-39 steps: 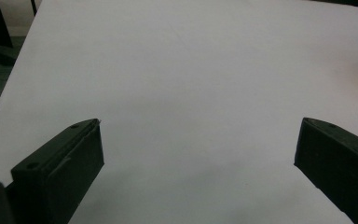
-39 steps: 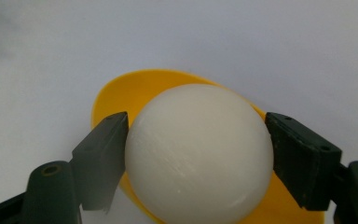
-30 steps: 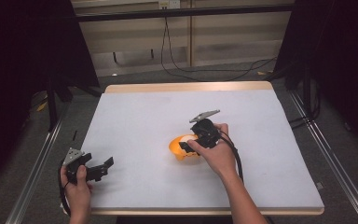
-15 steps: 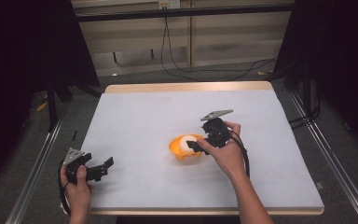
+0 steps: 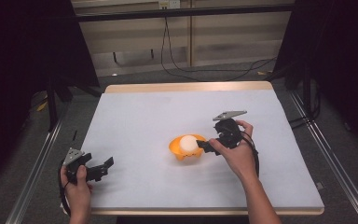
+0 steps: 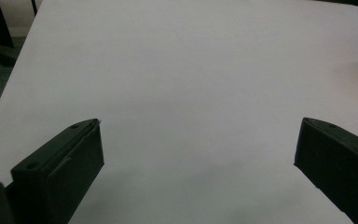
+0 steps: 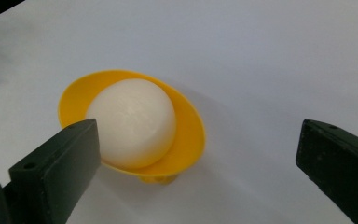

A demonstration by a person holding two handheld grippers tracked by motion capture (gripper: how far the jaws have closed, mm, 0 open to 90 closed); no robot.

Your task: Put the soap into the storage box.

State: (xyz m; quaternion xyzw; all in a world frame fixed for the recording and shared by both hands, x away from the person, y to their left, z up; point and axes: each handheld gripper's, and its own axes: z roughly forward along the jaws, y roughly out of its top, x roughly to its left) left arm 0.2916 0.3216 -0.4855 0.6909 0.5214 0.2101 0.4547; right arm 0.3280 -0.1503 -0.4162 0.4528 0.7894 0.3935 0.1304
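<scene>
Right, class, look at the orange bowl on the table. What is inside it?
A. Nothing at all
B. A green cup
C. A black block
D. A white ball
D. A white ball sits inside the orange bowl, its rounded top rising above the rim; from above it shows as a pale ball in the bowl, just in front of the right gripper, whose jaws stand open.

No readable text, labels, brands or nos. anywhere: table, bowl, ball and grippers all look plain, unmarked.
</scene>
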